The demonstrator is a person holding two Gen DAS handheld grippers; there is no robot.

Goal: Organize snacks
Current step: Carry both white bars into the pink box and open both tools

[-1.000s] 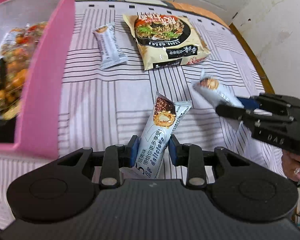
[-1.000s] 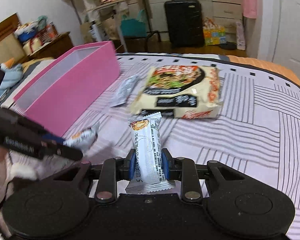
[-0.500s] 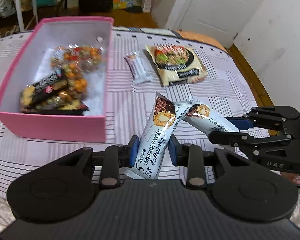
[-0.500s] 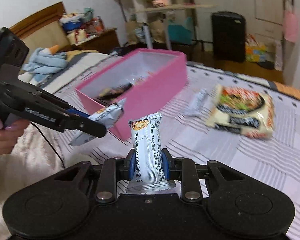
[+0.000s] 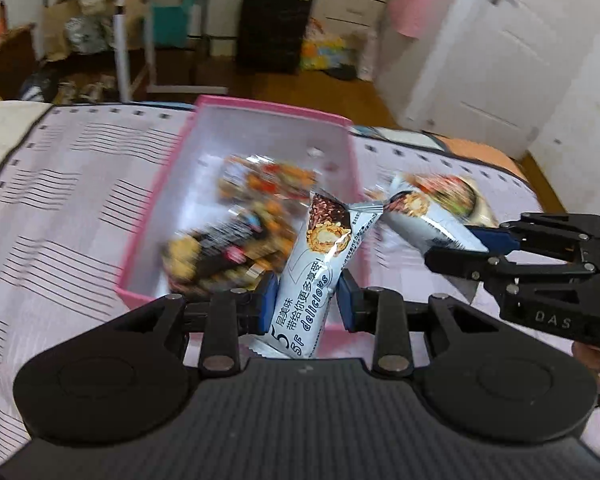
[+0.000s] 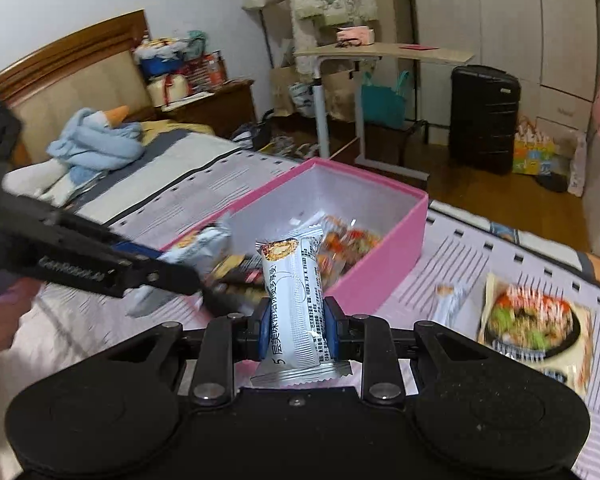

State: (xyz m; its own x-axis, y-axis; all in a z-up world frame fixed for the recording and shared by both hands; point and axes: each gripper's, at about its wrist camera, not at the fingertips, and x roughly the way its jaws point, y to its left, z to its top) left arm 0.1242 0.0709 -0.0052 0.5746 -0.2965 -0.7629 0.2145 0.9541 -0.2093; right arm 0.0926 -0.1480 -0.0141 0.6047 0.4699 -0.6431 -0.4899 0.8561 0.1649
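The left gripper (image 5: 307, 303) is clamped on a pale blue wafer bar (image 5: 314, 276), held upright over the near wall of the pink box (image 5: 236, 109); half a second ago the same bar sat well short of that wall, above the striped bedcover (image 5: 60, 208). Its wrapper reads "5" and "SF delicious" beside Chinese characters. The right gripper (image 6: 296, 326) is closed on a second wafer bar (image 6: 294, 300) of the same make, its back panel of small print turned to the camera, and it too has come nearer, now pointing into the box's open top from the near corner. In the left wrist view the two bars' upper ends almost meet. Inside the box lie blurred snack bags (image 5: 260, 216) in orange and black. A third small bar (image 6: 446, 302) and an instant noodle packet (image 6: 534, 328) lie on the bedcover right of the box. The right gripper body shows "DAS"; the left one's lettering is too smeared to read
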